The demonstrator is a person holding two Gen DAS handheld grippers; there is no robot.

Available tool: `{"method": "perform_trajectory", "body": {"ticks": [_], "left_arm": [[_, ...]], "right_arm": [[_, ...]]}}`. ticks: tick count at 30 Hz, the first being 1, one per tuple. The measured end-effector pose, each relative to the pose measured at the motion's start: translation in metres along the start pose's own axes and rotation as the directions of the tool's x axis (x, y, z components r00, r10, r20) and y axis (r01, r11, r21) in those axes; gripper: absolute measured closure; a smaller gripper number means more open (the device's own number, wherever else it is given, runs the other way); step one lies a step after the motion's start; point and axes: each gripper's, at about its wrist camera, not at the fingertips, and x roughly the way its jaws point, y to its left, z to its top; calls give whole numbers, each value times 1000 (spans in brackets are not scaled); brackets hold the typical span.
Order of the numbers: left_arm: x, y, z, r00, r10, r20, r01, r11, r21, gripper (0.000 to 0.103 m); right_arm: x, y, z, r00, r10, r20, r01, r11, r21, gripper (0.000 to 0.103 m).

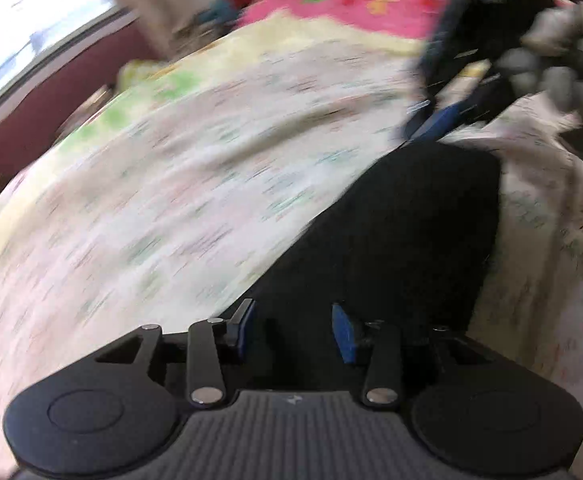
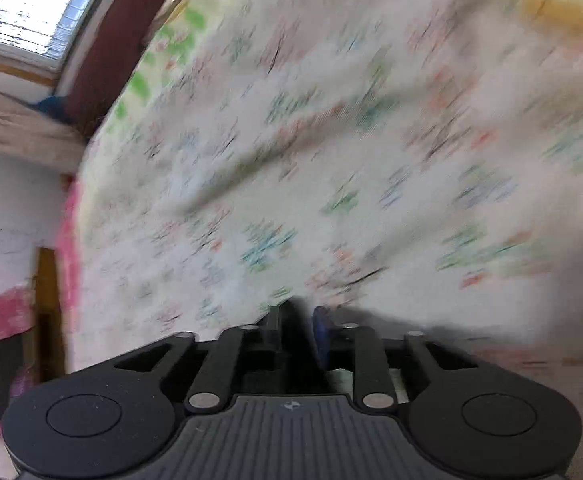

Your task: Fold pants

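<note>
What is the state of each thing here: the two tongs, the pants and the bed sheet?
Left tongs: open, black cloth between the fingers.
Right tongs: nearly closed on dark cloth, grip unclear.
Pants: black, lying on the sheet, fold state blurred.
Bed sheet: spread out, wrinkled.
Window: bright; open or closed, cannot tell.
</note>
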Motion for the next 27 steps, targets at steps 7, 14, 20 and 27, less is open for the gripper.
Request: {"method": "perform_trajectory", "body": {"ticks": [7,14,20,27], "left_arm": [[-36,94,-86,974,199,-105,-217,957,-193,48],[-81,202,-161,883,438,-167,-469,839,-277,43],[-91,296,-256,775,531,-344,-630,692,-351,42],[-120,345,-347,773,464,-433,-633,514,-579,27]], "right_arm": [[37,129,-54,981,125,-150,-170,925,-340,76],[172,310,-147,847,278,-453,-490,740,-462,73],[276,407,-191,757,221,-615,-573,678,-461,69],[300,421,-210,604,148,-783,-629,692,-354,64]]}}
